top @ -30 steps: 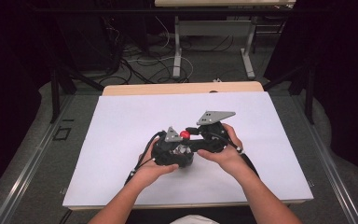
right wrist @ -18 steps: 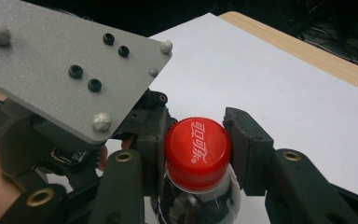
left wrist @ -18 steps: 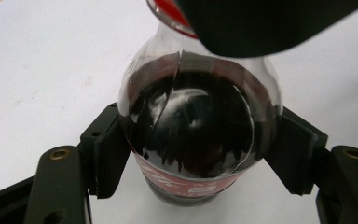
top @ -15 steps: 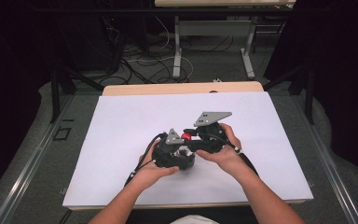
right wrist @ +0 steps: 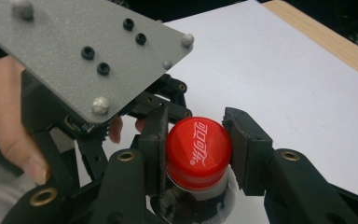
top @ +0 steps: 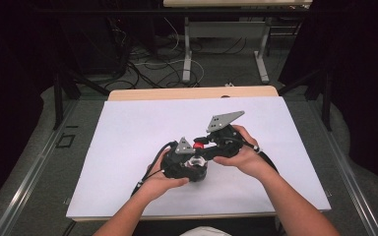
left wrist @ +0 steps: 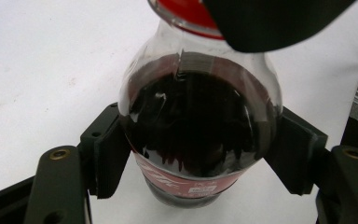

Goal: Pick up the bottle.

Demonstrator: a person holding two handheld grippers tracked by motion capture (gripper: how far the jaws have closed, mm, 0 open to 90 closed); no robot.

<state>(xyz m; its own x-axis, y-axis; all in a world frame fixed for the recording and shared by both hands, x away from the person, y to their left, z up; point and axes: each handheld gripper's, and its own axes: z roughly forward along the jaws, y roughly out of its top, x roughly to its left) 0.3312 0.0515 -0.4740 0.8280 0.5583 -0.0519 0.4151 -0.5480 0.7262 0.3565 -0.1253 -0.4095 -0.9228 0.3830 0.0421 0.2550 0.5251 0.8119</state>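
Bottle (left wrist: 200, 126) of dark cola, left tongs (left wrist: 200, 154) clamping body, right tongs (right wrist: 193, 154) clamping red cap (right wrist: 198, 149).

Bright, even light on the white tabletop (top: 128, 147); dim, dark surroundings.

1. The bench (top: 192, 93) has a light wood top, though you mostly just see a strip of it along the far edge.
2. A big white sheet (top: 128, 147) lies flat over nearly all of it, from the near edge almost to the far one.
3. A cola bottle (left wrist: 200, 126) stands on the sheet around the middle, a bit toward the near side.
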